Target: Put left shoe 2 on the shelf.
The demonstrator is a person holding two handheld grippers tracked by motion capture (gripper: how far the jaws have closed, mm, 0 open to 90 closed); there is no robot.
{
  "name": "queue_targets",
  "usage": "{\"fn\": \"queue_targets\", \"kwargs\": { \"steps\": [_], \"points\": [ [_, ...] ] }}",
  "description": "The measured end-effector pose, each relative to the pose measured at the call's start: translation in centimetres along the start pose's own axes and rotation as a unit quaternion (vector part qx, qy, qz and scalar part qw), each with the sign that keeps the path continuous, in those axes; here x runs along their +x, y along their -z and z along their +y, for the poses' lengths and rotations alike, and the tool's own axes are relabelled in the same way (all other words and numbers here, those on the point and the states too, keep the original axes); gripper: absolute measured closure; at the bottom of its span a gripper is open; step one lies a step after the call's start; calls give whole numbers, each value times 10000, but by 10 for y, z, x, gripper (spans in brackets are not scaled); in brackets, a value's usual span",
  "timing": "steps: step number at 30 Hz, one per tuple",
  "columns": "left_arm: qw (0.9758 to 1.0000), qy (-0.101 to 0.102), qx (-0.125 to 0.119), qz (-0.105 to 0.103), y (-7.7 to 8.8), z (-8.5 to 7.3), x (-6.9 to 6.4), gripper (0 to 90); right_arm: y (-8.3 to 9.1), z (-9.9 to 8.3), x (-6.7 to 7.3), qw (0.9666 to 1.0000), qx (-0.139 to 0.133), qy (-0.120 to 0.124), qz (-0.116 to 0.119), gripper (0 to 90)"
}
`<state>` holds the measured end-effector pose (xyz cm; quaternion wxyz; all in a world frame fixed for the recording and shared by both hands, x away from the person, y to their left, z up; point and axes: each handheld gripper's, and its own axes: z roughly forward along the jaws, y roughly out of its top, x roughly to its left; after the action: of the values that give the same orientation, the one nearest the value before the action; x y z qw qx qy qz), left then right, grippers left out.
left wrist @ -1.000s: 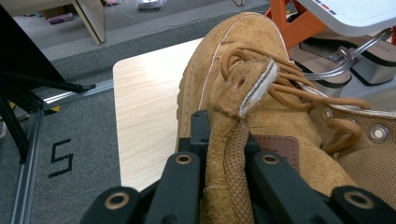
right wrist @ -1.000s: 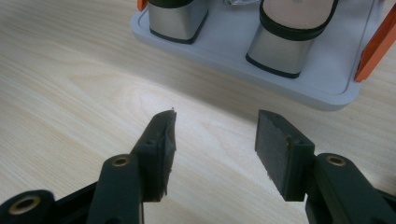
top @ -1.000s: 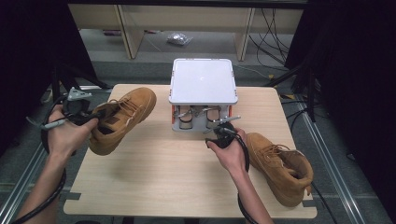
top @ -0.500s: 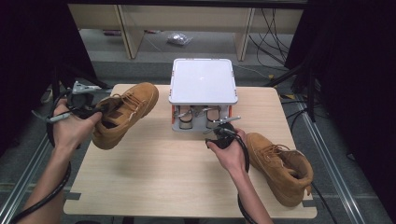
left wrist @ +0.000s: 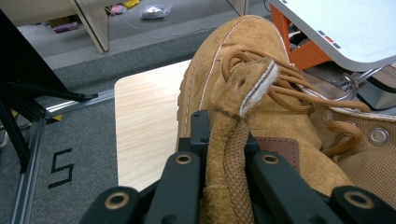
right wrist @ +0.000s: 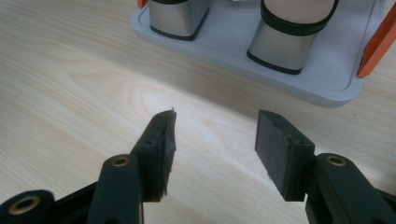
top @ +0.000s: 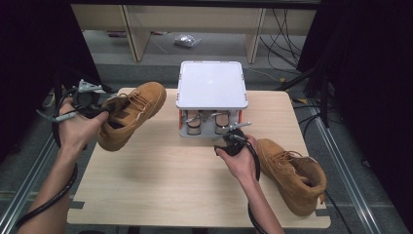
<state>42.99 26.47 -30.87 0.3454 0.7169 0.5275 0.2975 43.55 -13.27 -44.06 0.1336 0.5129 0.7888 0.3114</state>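
While the left gripper clamps the raised boot, the right gripper hovers open.

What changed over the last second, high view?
The left gripper, clamped on the left boot's collar, lifted and swung it slightly toward the white stand. The right gripper stayed open by the stand; the right boot stayed on the table.
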Motion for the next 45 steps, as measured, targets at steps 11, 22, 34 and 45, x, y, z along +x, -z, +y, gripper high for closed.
{"fn": "queue_targets", "kwargs": {
  "steps": [11,22,34,45],
  "points": [
    [10000,2,-9,24,-4,6,1,839,-1,-1,-1,10000,-16,38,79,483],
    [9999,71,-57,47,-9,14,-1,839,-2,-2,-1,9999,3,96,-41,482],
    [9998,94,-98,145,-14,21,-2,839,-1,-3,1,10000,-17,11,34,483],
    [9996,146,-180,173,-17,29,-3,839,-1,-2,1,10000,-23,10,37,482]
  ]
}}
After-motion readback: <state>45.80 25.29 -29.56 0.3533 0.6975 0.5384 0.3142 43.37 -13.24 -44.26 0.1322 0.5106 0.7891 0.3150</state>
